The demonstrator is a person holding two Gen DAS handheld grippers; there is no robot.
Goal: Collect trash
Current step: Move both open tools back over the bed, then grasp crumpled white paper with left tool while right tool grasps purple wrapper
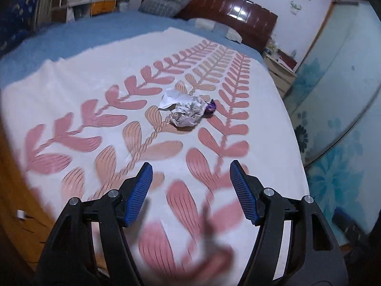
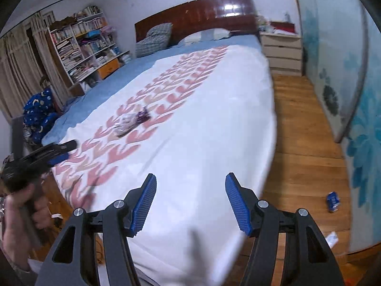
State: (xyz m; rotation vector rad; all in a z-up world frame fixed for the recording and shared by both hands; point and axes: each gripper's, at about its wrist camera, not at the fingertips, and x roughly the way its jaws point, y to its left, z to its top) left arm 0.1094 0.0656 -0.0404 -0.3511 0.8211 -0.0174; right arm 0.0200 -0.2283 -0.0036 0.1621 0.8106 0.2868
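Observation:
A crumpled wad of whitish paper (image 1: 187, 112) lies in the middle of the white bedspread, with a small purple wrapper (image 1: 210, 107) touching its right side. In the right wrist view the same paper wad (image 2: 126, 125) and purple wrapper (image 2: 142, 115) look blurred and far off. My left gripper (image 1: 191, 169) hovers over the near part of the bed, open, nothing between its blue pads. My right gripper (image 2: 190, 180) is open too, over the bed's foot corner. The left gripper (image 2: 64, 151) also shows at the left edge of that view, held by a hand (image 2: 21, 212).
A blue packet (image 2: 333, 200) and a white scrap (image 2: 332, 237) lie on the wooden floor right of the bed. A headboard (image 2: 209, 15), pillows, a bedside drawer unit (image 2: 282, 52), a bookshelf (image 2: 81, 45) and a floral wardrobe wall (image 2: 357, 119) surround the bed.

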